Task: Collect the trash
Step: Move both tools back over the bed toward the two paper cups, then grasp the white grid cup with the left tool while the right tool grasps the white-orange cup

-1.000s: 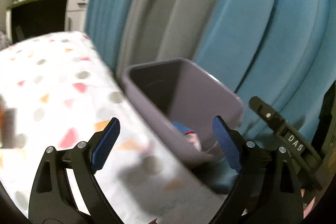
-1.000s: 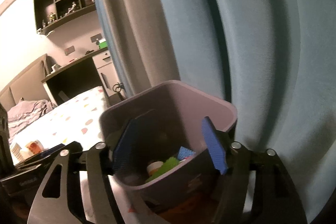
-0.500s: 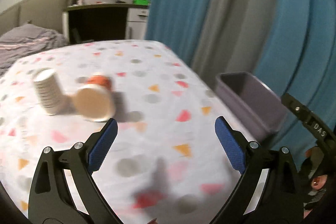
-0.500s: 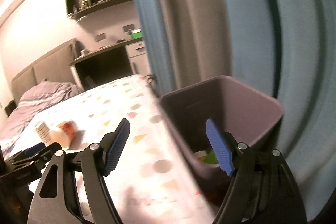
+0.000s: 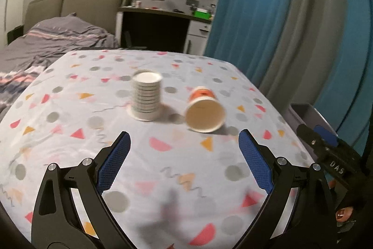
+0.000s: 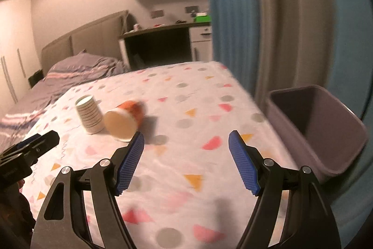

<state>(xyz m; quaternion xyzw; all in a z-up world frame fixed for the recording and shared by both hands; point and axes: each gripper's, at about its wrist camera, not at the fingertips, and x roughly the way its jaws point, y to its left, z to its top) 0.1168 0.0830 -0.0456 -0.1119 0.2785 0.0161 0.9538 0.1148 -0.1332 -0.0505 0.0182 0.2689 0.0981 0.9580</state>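
An orange and white paper cup (image 5: 205,112) lies on its side on the patterned tablecloth (image 5: 93,113), mouth toward me. A stack of white paper cups (image 5: 146,95) stands upside down just left of it. Both show in the right wrist view: the cup (image 6: 124,119) and the stack (image 6: 89,114). A purple trash bin (image 6: 317,127) stands off the table's right edge. My left gripper (image 5: 184,148) is open and empty, a short way before the lying cup. My right gripper (image 6: 186,146) is open and empty, right of the cup.
Blue and grey curtains (image 5: 268,15) hang close behind the bin. A bed (image 5: 53,39) with grey bedding lies to the left, a desk (image 5: 163,22) stands at the back. The right gripper's tip (image 5: 326,148) shows at the left view's right edge.
Both grippers have swung left, away from the bin and toward the table. The cups have come into view ahead. Both stayed open and empty.
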